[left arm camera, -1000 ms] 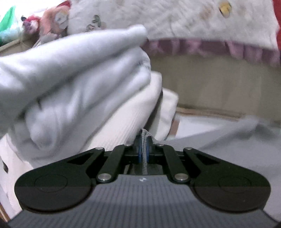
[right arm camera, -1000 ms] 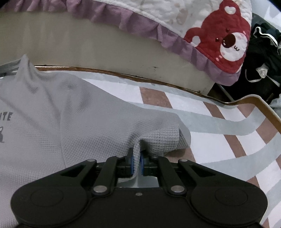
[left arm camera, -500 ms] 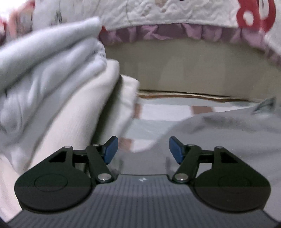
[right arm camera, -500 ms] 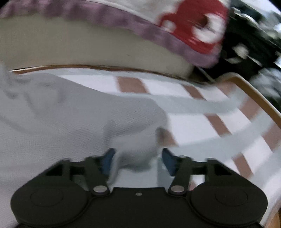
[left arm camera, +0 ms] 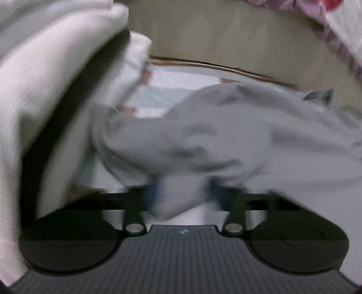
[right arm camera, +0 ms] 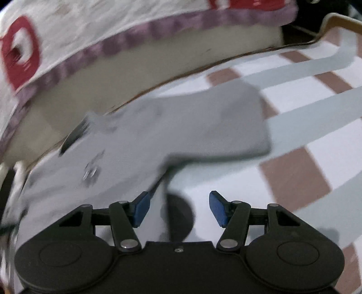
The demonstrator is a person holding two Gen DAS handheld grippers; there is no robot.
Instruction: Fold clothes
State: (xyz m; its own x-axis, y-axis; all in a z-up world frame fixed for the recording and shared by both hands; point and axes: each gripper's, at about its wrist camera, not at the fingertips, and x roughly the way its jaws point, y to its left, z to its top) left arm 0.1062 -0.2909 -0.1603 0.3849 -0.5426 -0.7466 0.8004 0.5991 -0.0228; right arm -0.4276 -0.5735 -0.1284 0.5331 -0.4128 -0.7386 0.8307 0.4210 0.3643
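Observation:
A grey waffle-knit T-shirt [right arm camera: 172, 135] lies spread on a checked cloth [right arm camera: 305, 126], its short sleeve pointing right. My right gripper [right arm camera: 178, 209] is open, its blue pads apart over the shirt's side edge below the sleeve. In the left wrist view the same shirt [left arm camera: 226, 140] lies rumpled, a fold of its sleeve between the spread jaws of my left gripper [left arm camera: 184, 194], which is open; the view is blurred.
A stack of folded white and cream clothes [left arm camera: 56, 95] rises close on the left. A bed side [right arm camera: 144, 67] with a purple-frilled quilt [right arm camera: 113, 27] runs along the back. The cloth's brown-piped edge [right arm camera: 334, 20] curls up at the far right.
Both grippers were shut on the shirt's sleeves a second ago and have opened, letting the cloth go. Both views have swung, the left towards the shirt, the right leftwards.

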